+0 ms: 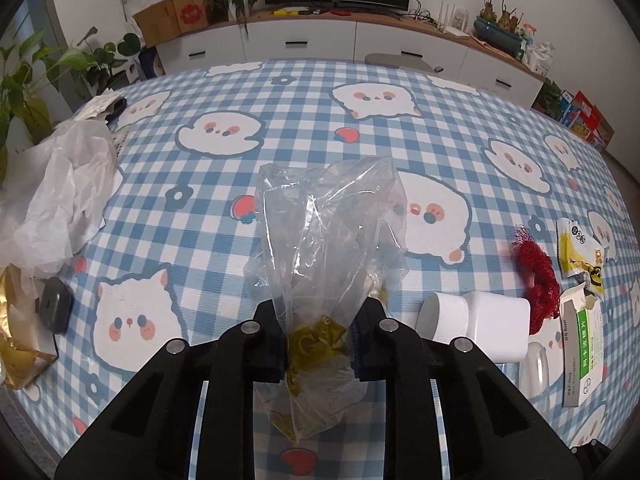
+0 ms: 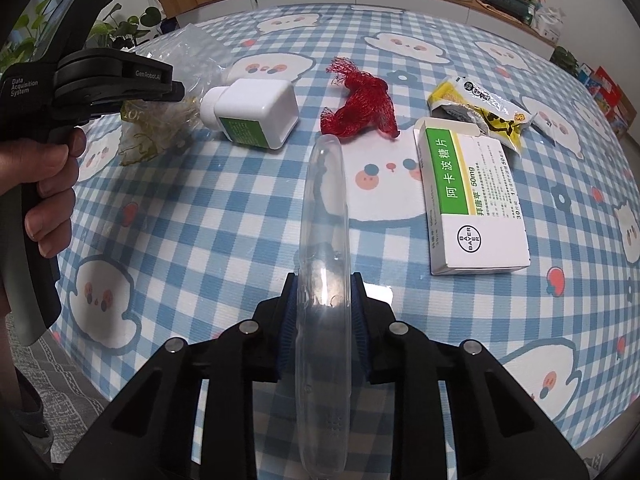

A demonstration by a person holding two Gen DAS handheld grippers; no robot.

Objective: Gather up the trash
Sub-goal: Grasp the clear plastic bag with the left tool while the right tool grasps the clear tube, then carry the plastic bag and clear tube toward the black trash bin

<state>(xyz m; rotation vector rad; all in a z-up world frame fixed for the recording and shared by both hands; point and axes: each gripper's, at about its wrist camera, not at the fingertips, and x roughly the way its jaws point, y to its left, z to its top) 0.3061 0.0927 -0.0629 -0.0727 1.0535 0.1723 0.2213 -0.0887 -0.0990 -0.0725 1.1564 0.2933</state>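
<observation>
Between right claw pads: smooth clear plastic strip.

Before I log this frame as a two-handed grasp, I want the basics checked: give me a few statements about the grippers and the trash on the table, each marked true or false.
1. The left gripper is shut on a clear plastic bag. True.
2. The right gripper is open and holds nothing. False: it is shut on a clear plastic strip.
3. The white bottle stands upright. False: it lies on its side.
4. The red mesh lies on the tablecloth between the white bottle and the medicine box. True.
5. The medicine box is green and white. True.
</observation>
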